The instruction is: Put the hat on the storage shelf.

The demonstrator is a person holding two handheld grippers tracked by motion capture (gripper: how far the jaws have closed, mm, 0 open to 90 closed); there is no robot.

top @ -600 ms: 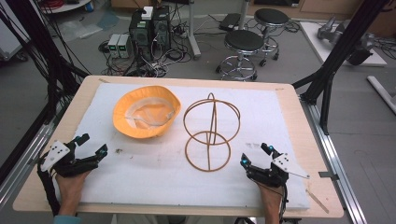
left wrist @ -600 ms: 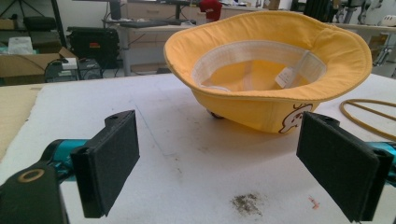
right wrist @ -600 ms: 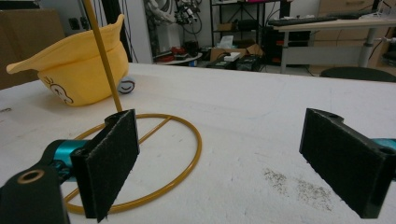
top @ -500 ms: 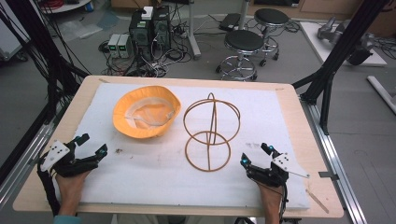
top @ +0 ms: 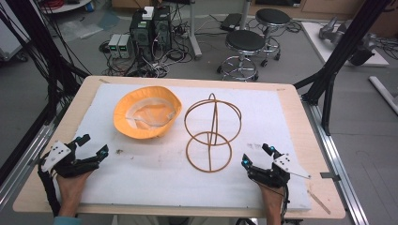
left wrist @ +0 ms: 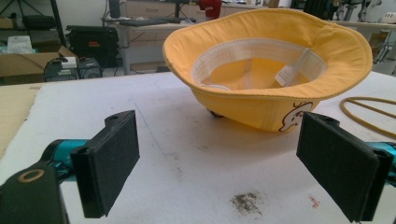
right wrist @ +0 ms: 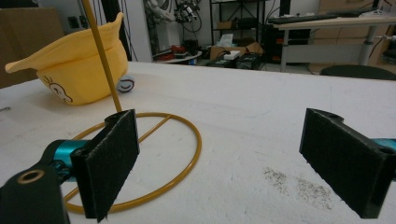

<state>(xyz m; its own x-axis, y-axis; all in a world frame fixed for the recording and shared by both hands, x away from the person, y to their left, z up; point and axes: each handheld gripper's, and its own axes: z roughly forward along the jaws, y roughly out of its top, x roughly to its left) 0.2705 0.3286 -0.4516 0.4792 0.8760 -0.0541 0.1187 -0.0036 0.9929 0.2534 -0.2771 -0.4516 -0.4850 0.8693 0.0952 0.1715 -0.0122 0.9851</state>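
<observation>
A yellow bucket hat [top: 147,112] lies upside down on the white mat [top: 155,183], its cream lining and label facing up [left wrist: 261,70]. To its right stands a gold wire hat stand [top: 210,133], a round base ring with an upright hoop on top. My left gripper [top: 91,145] rests at the mat's near left, open, nothing between its jaws, pointing at the hat [left wrist: 219,168]. At the near right my right gripper [top: 257,156] is open and empty too, just right of the stand's base ring [right wrist: 154,154]. The hat [right wrist: 79,70] lies beyond it.
The mat covers a wooden table [top: 324,168]. A thin wooden stick [top: 320,200] lies near the front right corner. Dirt smudges [left wrist: 247,203] mark the mat ahead of the left gripper. Stools [top: 244,49], computers and cables stand on the floor behind the table.
</observation>
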